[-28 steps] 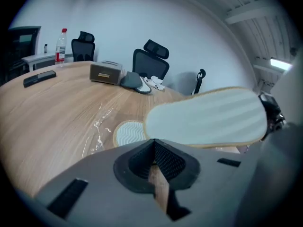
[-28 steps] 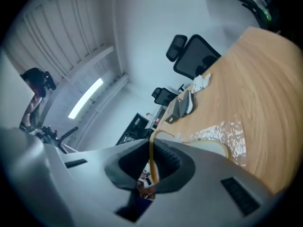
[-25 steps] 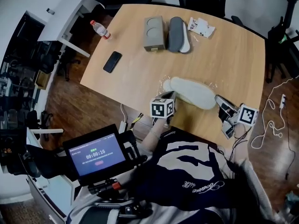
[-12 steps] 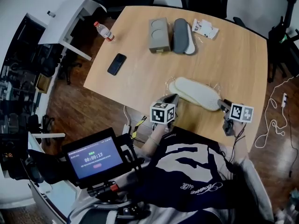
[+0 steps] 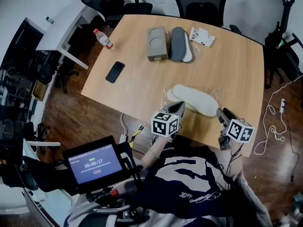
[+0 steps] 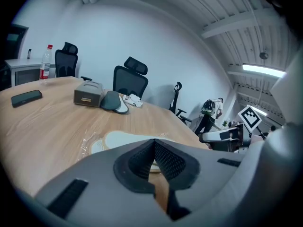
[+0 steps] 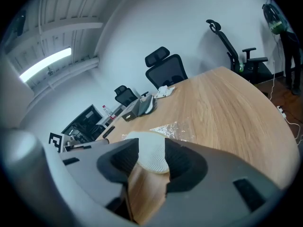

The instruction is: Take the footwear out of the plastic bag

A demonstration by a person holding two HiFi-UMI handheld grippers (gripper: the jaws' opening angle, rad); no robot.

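Lifted since earlier, the left gripper [image 6: 154, 143] has its fingers [image 6: 174, 163] pressed together, slippers [image 5: 199, 100] just beyond them in a barely visible clear bag [image 6: 88, 144]; the right gripper [image 7: 150, 151], fingers [image 7: 185, 167] just opened wide, loosely flanks one slipper's end.

the room is evenly and brightly lit from above. the counter [image 5: 222, 65] shows pale and clear, with no hard shadows on it. a ceiling strip light [image 6: 263, 70] burns out white in the left gripper view, and a lit ceiling strip [image 7: 45, 64] glows in the right gripper view. i see the plastic bag [image 7: 176, 127] glinting near the counter's near edge. every view bows hard and goes black at the corners. the floor [image 5: 94, 108] looks dim.
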